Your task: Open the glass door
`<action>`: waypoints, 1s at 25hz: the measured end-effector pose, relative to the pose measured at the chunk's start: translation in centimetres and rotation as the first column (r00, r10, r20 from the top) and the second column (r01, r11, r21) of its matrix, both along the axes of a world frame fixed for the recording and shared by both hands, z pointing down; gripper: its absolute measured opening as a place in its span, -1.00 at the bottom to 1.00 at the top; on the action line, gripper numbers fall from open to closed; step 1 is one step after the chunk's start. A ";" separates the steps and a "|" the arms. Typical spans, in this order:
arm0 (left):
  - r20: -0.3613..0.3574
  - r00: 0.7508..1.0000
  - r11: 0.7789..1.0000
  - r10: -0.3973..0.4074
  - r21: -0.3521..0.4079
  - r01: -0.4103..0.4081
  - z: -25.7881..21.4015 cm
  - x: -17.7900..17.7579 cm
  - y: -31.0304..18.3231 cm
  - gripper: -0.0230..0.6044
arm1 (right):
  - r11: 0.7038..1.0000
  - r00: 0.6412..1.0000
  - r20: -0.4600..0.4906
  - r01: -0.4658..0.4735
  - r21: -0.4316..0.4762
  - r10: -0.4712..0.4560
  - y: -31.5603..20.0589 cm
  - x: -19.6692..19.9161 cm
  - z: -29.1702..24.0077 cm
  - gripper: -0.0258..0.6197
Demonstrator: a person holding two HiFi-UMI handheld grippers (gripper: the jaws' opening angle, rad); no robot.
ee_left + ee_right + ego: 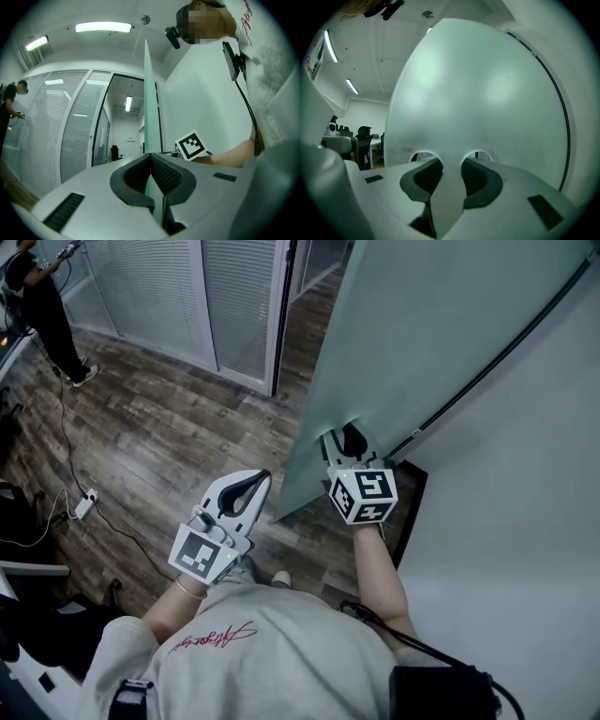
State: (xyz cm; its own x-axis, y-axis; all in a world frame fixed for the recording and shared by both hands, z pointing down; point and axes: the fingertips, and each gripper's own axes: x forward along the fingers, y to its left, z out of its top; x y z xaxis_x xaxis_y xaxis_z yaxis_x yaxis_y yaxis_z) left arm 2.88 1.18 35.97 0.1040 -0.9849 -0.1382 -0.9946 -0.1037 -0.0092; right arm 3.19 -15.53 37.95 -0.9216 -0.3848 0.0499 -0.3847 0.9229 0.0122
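Two grippers showed in the head view; the right gripper (349,439) reached forward to the door (422,324), its tips in a dark cut-out in the frosted pane, its cube (363,495) facing up; the door stood ajar, angled out from the white wall (525,521), with its free edge over the wood floor (169,427); the left gripper (263,476) was just left of that edge and apart from it, jaws together; a person (42,306) stood well off at the upper left, near the blinds (234,296).

In the left gripper view the left gripper (150,157) was clenched, its jaws meeting at the tips with nothing between them; the door (149,103) rose edge-on beyond them as a thin green strip; the cube (192,145) sat just right of that edge; the blinds (56,126) and the person (9,108) lay to the left.

In the right gripper view the door (487,93) filled most of the frame; two round holes (419,155) sat side by side in it; the right gripper (451,164) had one jaw in each hole and grasped the strip of glass between them, pads against it on both sides; chairs (361,140) stood far off at the left.
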 end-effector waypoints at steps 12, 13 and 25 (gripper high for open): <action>-0.005 0.993 0.993 0.115 -0.033 -0.115 0.4 3.3 -0.8 -0.89 | 1.000 1.000 -0.004 0.001 -0.011 -0.001 0.5 4.2 0.7 -0.52; -0.009 0.991 0.990 0.135 -0.028 -0.135 0.1 3.5 -0.7 -0.89 | 1.000 1.000 -0.007 -0.005 -0.013 0.005 0.7 4.5 0.6 -0.52; 0.024 0.942 0.942 0.334 -0.050 -0.333 0.2 8.2 -0.1 -0.89 | 0.999 0.999 -0.001 0.039 -0.008 -0.039 2.7 10.0 0.2 -0.52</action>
State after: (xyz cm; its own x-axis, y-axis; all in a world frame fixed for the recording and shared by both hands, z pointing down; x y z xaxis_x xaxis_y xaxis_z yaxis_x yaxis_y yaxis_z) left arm 11.07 1.04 36.18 0.4310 -0.8982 -0.0866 -0.9023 -0.4303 -0.0276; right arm 13.21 -12.79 38.10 -0.9359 -0.3481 0.0540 -0.3483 0.9374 0.0055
